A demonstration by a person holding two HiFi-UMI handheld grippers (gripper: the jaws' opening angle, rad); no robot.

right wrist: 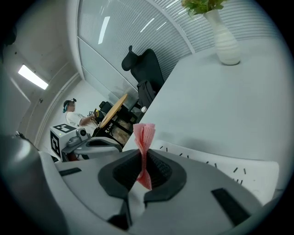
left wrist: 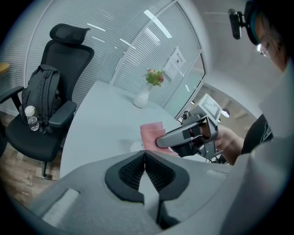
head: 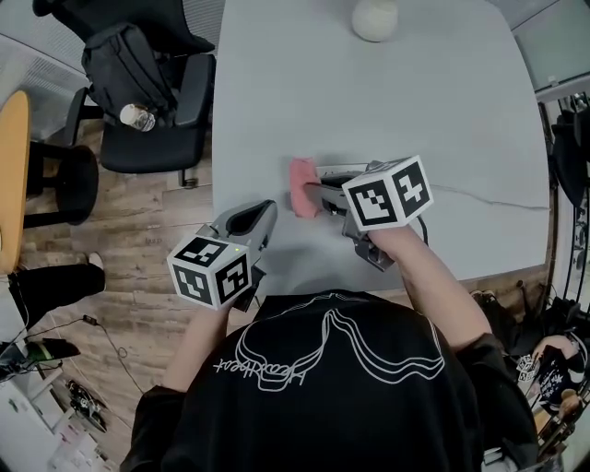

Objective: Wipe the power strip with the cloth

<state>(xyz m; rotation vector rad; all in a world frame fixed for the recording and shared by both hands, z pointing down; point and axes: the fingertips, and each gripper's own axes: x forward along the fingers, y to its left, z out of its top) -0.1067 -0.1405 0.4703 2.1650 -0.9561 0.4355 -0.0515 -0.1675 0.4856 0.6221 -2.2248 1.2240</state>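
Pinching the pink cloth (right wrist: 144,135) in my right gripper (right wrist: 141,158).
Left gripper (left wrist: 144,156) is hanging clenched, empty, at its 8 o'clock.

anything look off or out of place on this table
Nothing stands out. The pink cloth is pinched in the right tool beside the white power strip, and the white vase stands upright.

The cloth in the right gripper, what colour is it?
The cloth is pink, clearest in the right gripper view.
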